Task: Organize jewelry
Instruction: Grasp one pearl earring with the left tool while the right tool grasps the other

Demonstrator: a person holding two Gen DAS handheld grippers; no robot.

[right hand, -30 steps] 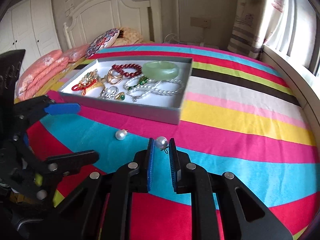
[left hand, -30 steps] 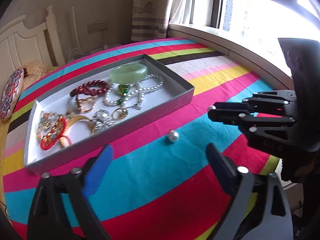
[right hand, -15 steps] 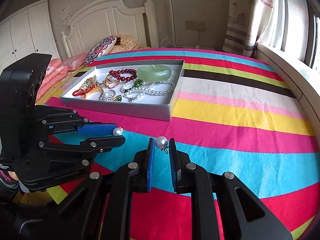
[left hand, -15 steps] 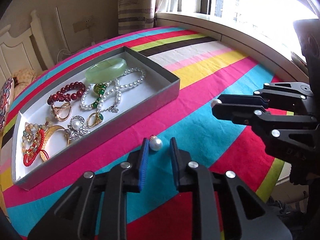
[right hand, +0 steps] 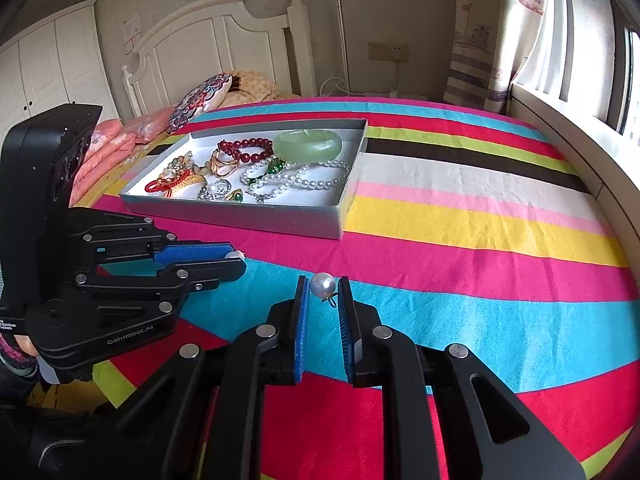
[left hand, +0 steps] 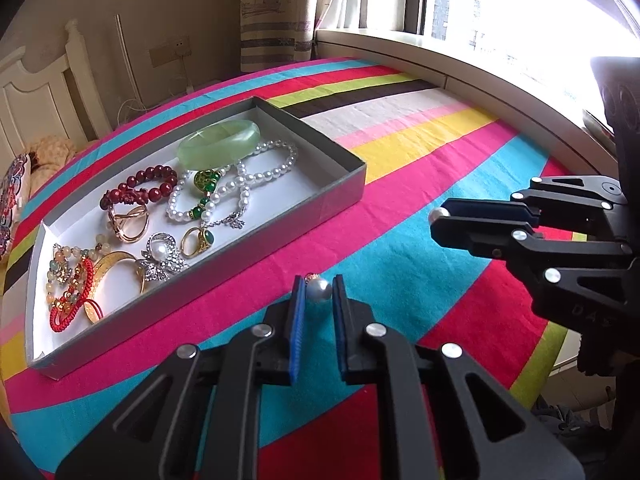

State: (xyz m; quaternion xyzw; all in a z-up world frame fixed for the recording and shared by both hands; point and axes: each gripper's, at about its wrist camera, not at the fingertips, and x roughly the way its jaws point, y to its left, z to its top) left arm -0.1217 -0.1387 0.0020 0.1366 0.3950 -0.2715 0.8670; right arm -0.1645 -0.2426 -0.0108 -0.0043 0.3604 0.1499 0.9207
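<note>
1. Since a second ago the left gripper has gone from wide open above the striped bedspread to narrowly closed on a round white pearl earring, which had lain loose on the cloth.
2. The right gripper still pinches a second white pearl earring between its blue pads, jaws nearly together.
3. Both pearls sit at the fingertips, above the turquoise stripe, just short of the tray.
4. The shallow grey cardboard tray with white lining lies on the bedspread.
5. It holds a pale green jade bangle, a white pearl necklace with green beads, a dark red bead bracelet, gold rings, a pearl brooch and a red cord charm.
</note>
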